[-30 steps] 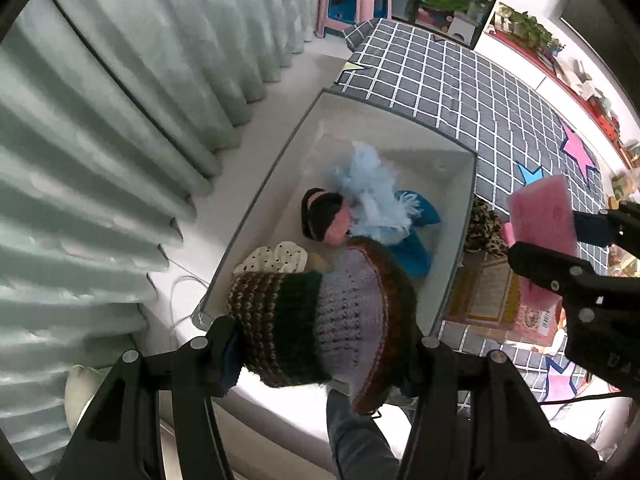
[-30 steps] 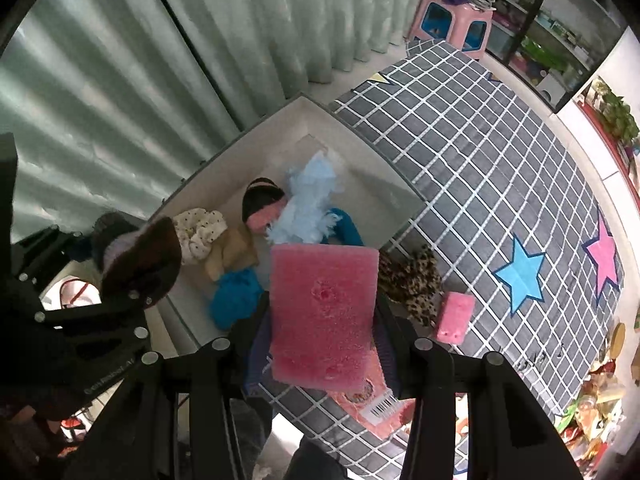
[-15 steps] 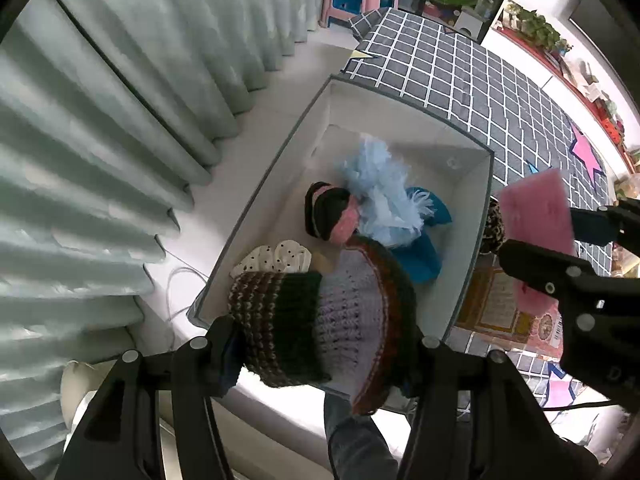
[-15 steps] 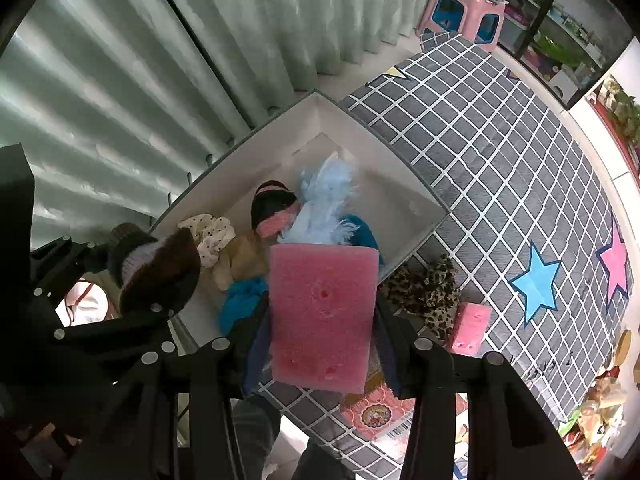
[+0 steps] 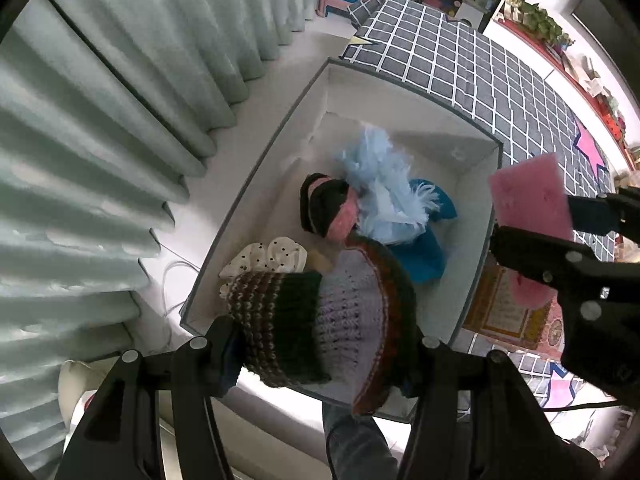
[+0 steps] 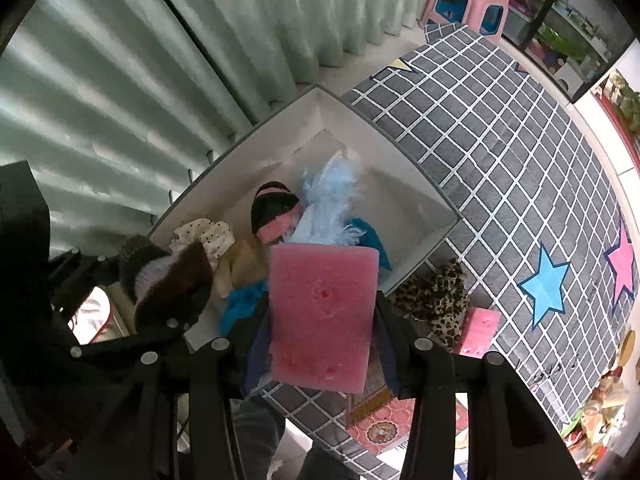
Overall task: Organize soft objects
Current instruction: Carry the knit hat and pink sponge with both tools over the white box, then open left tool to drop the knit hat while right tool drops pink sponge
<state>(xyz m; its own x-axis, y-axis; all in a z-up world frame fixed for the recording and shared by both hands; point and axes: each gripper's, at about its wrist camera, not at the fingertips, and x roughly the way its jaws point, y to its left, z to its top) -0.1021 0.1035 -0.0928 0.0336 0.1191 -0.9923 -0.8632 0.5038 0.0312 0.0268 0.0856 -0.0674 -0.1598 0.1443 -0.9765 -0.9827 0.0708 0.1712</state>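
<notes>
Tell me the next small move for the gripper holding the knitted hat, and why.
Probably lower the left gripper a little further, then open it. The knitted hat is clamped above the near end of the white box, where other soft things already lie, so it should drop inside.

One white box [image 6: 404, 200]; two pink sponges, one held [image 6: 322, 316] and one on the mat [image 6: 480, 330]; two knitted hats [image 5: 320, 320] [image 5: 326, 210]; one leopard-print cloth [image 6: 434, 300]; one pink stool [image 6: 466, 4]; two grippers [image 5: 320, 354] [image 6: 322, 354]; two stars [image 6: 546, 284] [image 6: 624, 264].
</notes>
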